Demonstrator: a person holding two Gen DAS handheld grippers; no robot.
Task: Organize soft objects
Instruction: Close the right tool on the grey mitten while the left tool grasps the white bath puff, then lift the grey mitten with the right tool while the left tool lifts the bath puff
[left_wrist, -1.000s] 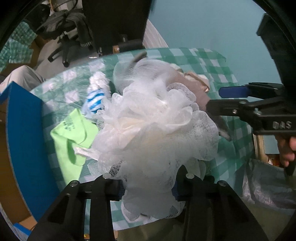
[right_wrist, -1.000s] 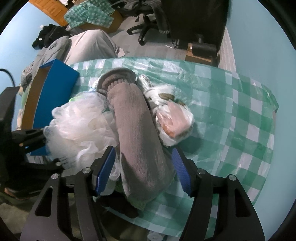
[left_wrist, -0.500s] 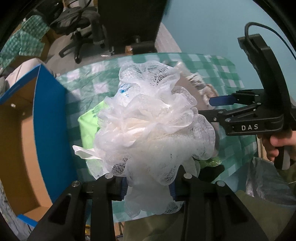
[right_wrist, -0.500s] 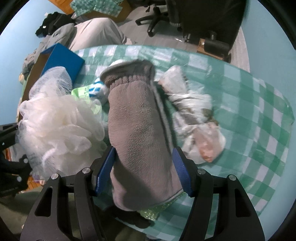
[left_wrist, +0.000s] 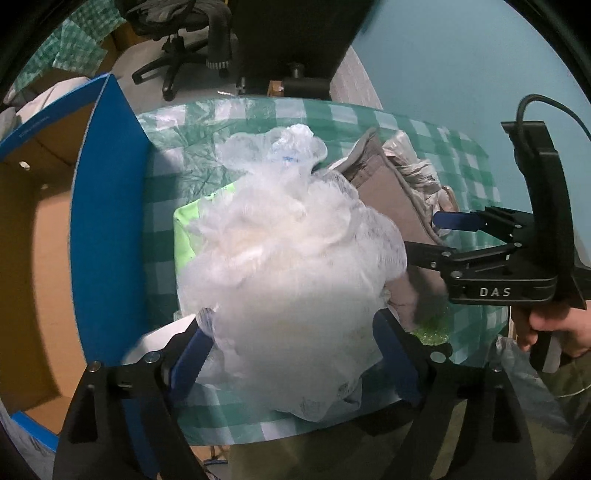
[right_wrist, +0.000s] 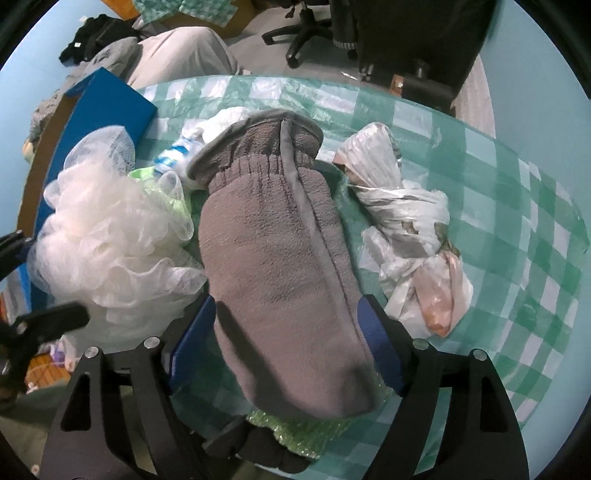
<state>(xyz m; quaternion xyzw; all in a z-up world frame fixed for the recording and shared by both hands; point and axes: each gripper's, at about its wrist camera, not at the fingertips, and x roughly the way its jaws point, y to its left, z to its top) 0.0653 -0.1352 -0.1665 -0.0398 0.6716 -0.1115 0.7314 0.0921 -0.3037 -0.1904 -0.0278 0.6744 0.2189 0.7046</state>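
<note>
The left tool (left_wrist: 291, 350) is releasing: its jaws are opening around the white mesh bath sponge (left_wrist: 291, 266), which sits between them over the checked bench (left_wrist: 436, 147), just beside the blue cardboard box (left_wrist: 107, 206). The right tool (right_wrist: 284, 336) is likewise opening, its blue pads (right_wrist: 380, 339) spreading either side of the grey fleece mitten (right_wrist: 280, 266). The mitten lies on the bench between the sponge and a knotted plastic bag (right_wrist: 410, 236).
</note>
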